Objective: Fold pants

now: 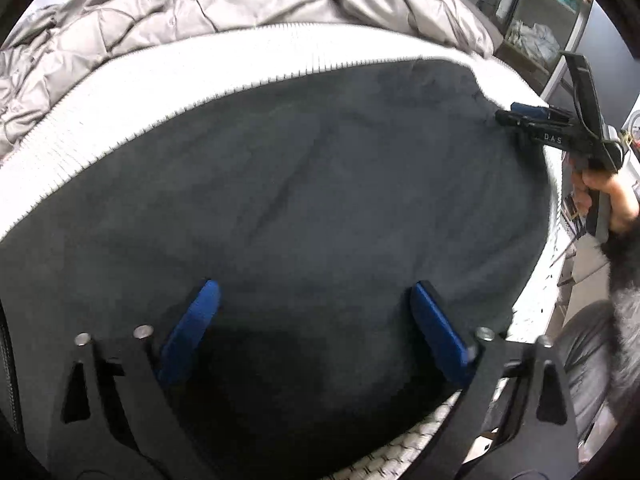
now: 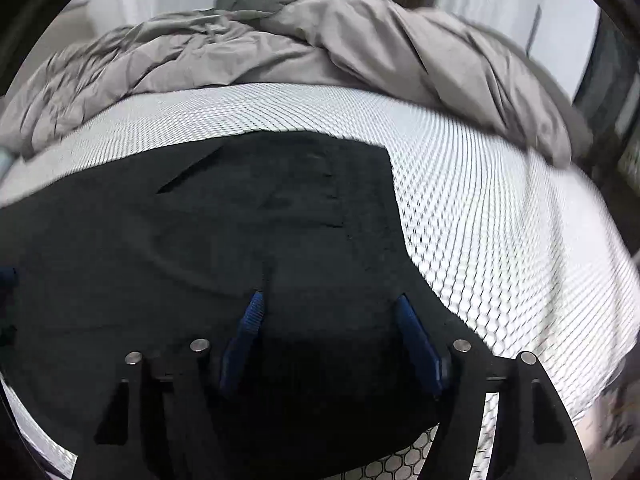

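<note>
Dark pants lie spread flat on the white mattress. My left gripper hovers low over the near part of the cloth, open, with nothing pinched between its blue pads. At the far right corner of the pants, a hand carries my right gripper. In the right wrist view the pants fill the lower left. There my right gripper stands over them near their right edge, jaws about half apart. The cloth lies flat under its fingers and the pads do not press on it.
A rumpled grey duvet is heaped along the far side of the mattress. Bare honeycomb-patterned cover lies right of the pants. Shelving stands beyond the bed's right end, and the person's hand and dark sleeve are there.
</note>
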`<move>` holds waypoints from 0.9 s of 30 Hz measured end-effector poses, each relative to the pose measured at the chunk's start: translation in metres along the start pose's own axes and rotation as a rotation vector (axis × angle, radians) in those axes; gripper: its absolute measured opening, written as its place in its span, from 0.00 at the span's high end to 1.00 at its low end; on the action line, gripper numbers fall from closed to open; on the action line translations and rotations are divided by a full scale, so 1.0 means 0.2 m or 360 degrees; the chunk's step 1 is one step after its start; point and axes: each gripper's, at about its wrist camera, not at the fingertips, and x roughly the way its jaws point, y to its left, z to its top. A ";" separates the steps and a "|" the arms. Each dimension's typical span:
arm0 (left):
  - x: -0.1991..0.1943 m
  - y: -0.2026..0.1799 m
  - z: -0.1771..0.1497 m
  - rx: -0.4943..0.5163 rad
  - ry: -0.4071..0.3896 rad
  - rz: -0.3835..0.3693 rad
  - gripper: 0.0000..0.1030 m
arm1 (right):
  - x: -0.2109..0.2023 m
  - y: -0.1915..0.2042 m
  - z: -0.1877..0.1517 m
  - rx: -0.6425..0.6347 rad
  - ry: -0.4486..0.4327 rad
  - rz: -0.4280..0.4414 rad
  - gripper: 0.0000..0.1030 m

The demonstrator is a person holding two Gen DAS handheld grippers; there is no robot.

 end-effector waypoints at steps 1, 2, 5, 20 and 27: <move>-0.04 0.00 0.03 0.0012 -0.0054 -0.0009 0.12 | -0.04 0.04 0.01 -0.0021 -0.0033 -0.0002 0.47; -0.06 -0.02 0.07 0.0038 -0.0116 -0.0014 0.12 | -0.08 0.08 0.03 -0.0039 -0.0087 0.0019 0.47; 0.01 -0.04 0.21 0.0095 -0.0102 0.0043 0.12 | -0.04 0.18 0.07 -0.0039 -0.0037 0.0239 0.50; 0.21 0.12 0.21 0.0050 0.0073 0.0074 0.15 | 0.00 0.16 -0.02 -0.0117 -0.0091 -0.0014 0.79; 0.23 0.12 0.19 0.0047 0.0065 0.0070 0.15 | 0.19 -0.07 -0.09 0.0131 0.0093 0.0153 0.72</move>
